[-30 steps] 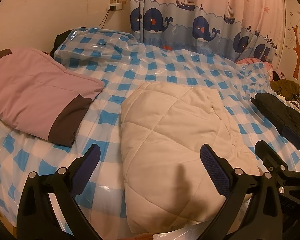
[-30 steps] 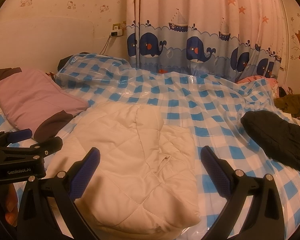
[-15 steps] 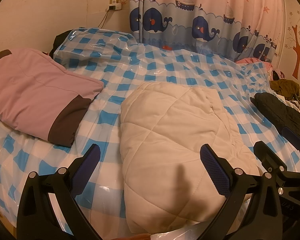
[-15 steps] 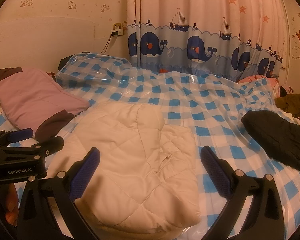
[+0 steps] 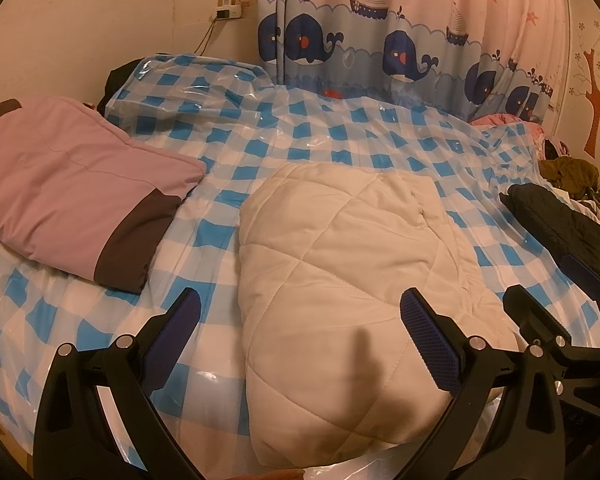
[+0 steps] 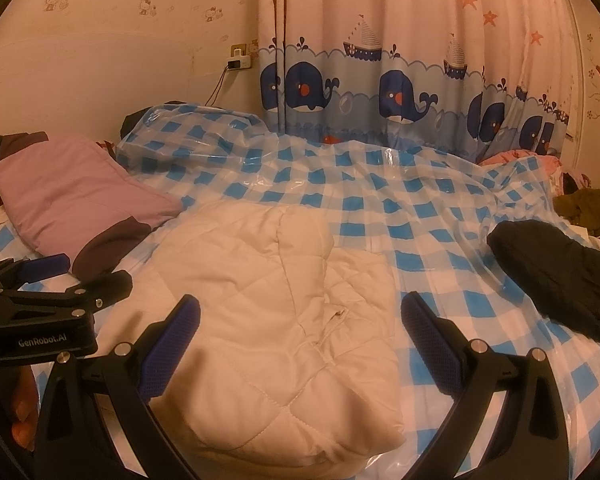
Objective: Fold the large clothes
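Both tongs, left (image 5: 300,334) and right (image 6: 300,332), spread wide, empty. Cream quilted jacket (image 5: 352,276): puffy, soft, light, springy; pinch near hem corners.

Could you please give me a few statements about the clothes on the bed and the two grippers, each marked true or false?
1. The cream quilted jacket lies folded on the checked cover. True.
2. The left gripper is shut on the jacket. False: it is open, holding nothing.
3. The pink and brown garment lies left of the cream jacket. True.
4. The black garment lies on top of the cream jacket. False: it lies apart, to the right.
5. The right gripper is open. True.
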### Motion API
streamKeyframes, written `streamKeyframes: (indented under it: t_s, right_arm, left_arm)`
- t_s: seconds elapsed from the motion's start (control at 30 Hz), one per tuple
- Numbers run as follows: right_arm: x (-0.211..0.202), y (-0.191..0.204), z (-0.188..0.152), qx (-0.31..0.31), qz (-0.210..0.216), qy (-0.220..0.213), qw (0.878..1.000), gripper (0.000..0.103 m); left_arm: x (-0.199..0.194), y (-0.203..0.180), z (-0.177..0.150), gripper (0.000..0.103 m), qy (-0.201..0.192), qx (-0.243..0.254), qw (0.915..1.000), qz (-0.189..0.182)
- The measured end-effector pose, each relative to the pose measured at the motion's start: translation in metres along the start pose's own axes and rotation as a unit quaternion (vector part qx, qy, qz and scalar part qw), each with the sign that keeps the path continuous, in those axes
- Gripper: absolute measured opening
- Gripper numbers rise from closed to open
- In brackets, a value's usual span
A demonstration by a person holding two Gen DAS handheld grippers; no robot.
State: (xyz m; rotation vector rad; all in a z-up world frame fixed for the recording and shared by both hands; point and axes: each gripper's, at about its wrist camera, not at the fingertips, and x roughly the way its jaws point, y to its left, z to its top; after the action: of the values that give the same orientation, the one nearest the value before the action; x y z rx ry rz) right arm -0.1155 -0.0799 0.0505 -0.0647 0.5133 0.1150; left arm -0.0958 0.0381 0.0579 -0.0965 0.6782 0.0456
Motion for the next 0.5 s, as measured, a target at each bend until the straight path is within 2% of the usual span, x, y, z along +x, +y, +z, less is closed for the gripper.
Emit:
streamKeyframes:
  t_s: [0.2,0.5]
  right_arm:
    - [0.0006,0.0008,-0.0010,-0.002,0.001,0.004,1.000,0.096]
    - [-0.0024,-0.0062,-0.0044,0.005,0.006,0.010,1.000,0.096]
  left_arm:
    - [0.0030,-0.0011,-0.0025,0.096,0.015,-0.013,0.9997,-0.012]
    - [0.0053,-0.0008,-0.0044,0.096,0.022,-0.013,0.9997,-0.004]
